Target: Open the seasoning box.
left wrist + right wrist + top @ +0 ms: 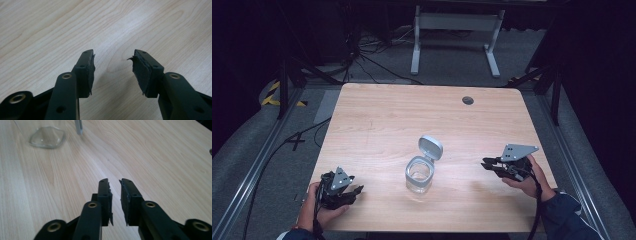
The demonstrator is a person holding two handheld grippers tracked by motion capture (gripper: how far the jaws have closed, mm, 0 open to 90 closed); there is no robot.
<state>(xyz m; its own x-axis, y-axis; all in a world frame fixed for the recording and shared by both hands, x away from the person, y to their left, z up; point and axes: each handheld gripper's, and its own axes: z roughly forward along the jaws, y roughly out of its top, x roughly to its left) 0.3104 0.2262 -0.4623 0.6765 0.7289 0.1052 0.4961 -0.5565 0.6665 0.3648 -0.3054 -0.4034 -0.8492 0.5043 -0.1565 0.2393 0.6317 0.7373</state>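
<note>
Right gripper view crops the glass jar point(46, 135) above its base.

**No readable text**

No words, labels, brand marks or numbers can be read anywhere. The clear jar point(419, 175) at the centre of the frame, its grey lid point(430, 147) and the wooden surface point(377, 120) carry no legible markings.

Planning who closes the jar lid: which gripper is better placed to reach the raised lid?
Likely right. The lid stands open on the jar's far right side, and the right gripper points toward it. The left gripper sits lower, with the jar body between.
</note>
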